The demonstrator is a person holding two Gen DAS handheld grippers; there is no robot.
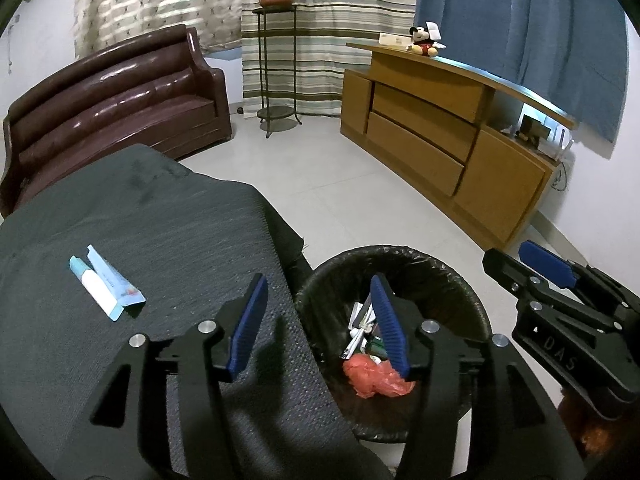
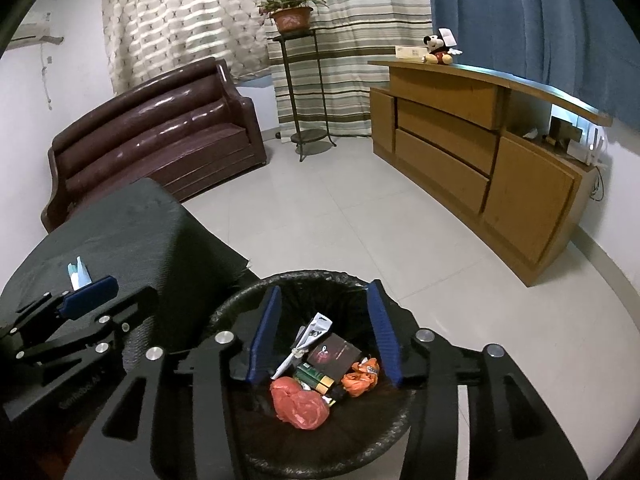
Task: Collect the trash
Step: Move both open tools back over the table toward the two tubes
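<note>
A black lined trash bin [image 1: 400, 251] [image 2: 312, 276] stands on the floor beside a table draped in dark grey cloth [image 1: 160, 216] [image 2: 120, 220]. Inside lie a red plastic bag [image 2: 300, 404] [image 1: 372, 378], a dark box [image 2: 334, 354], an orange wrapper [image 2: 360, 374] and crumpled white paper [image 2: 308, 338]. My right gripper [image 2: 325, 287] [image 1: 512, 258] hovers over the bin, open, nothing between its pads. My left gripper [image 1: 320, 280] [image 2: 116, 292] is open and empty over the table edge and bin rim. A light-blue opened carton [image 1: 106, 284] [image 2: 78, 274] lies on the cloth.
A brown leather sofa [image 1: 116, 100] sits behind the table. A metal stand with a potted plant [image 1: 276, 60] is at the back by striped curtains. A wooden cabinet [image 1: 440, 128] with a plush toy [image 1: 424, 42] lines the right wall. Pale tiled floor [image 1: 320, 184] lies between.
</note>
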